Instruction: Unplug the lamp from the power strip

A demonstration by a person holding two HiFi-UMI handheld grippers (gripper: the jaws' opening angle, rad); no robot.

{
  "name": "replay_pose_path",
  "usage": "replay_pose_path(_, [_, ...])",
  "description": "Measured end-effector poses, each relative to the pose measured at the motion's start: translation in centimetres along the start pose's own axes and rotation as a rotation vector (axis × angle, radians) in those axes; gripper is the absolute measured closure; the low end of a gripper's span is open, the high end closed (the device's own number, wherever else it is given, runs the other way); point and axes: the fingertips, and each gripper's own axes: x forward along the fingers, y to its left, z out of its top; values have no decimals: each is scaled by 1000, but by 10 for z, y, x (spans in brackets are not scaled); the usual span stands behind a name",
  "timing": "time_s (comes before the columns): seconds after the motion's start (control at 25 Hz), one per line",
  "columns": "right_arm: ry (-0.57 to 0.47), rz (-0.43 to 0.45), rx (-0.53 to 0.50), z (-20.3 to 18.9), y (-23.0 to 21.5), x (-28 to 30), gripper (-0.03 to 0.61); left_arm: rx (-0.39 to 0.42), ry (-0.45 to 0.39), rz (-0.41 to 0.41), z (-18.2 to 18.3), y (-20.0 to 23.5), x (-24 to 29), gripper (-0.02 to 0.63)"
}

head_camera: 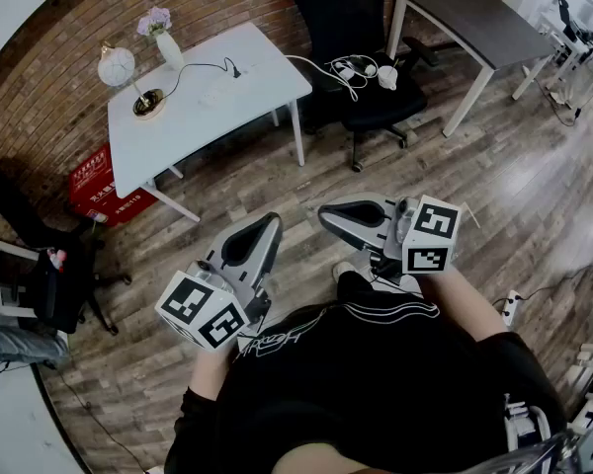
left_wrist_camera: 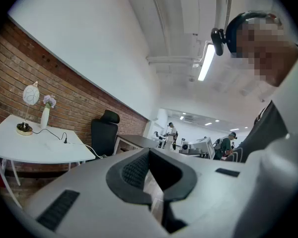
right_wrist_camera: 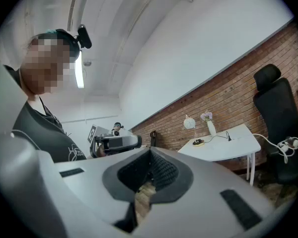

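Left hand-held gripper, right hand-held gripper, both closed empty, lamp well ahead on table

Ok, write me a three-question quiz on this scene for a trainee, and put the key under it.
1. True or false: the left gripper is holding the lamp's plug.
2. Pick one. The lamp stands on: A, the white table; B, the dark table; C, the seat of the office chair.
3. Fill the gap: beside the lamp stands a white vase that holds ____.

Key
1. False: it is shut on nothing and held near the person's body, far from the table.
2. A.
3. Flowers.
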Motion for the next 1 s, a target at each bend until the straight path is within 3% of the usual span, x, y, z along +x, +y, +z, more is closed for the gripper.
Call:
replay_pose_path(0.56, [17, 5, -31, 1, 3, 2, 581, -3, -10, 30, -4, 6, -4, 611])
replay_pose_path(0.8, [27, 30, -14, -10, -10, 9, 581, 3, 11, 89, -21, 23, -3, 611])
replay_pose_path(1.0, [52, 66, 22, -10, -49, 45, 581, -51, 13, 133, -17, 73, 8, 611])
